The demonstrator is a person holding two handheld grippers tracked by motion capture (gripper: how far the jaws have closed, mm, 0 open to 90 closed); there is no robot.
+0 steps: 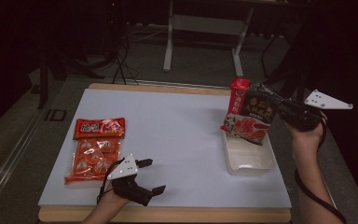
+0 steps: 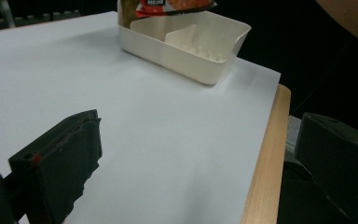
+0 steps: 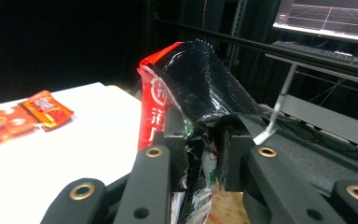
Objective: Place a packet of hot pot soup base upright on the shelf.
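My right gripper [image 1: 279, 106] is shut on the top of a red-and-black snack bag [image 1: 249, 112], which hangs above the far end of a white plastic bin [image 1: 250, 157] at the table's right. In the right gripper view the jaws pinch the crumpled bag [image 3: 191, 93] between the pads. My left gripper [image 1: 151, 176] stands open near the front edge, its two black fingers [image 2: 58, 163] wide apart over bare white table. An orange snack pack [image 1: 95, 148] lies flat at the left, just beyond the left gripper. The bag's bottom edge [image 2: 177, 5] hangs over the bin [image 2: 186, 46].
The white sheet [image 1: 168, 135] covers a wooden table whose front edge [image 1: 168, 215] runs close to my left hand. A desk frame [image 1: 205, 32] stands on the floor behind the table. The bin has a divider [image 2: 182, 35] inside.
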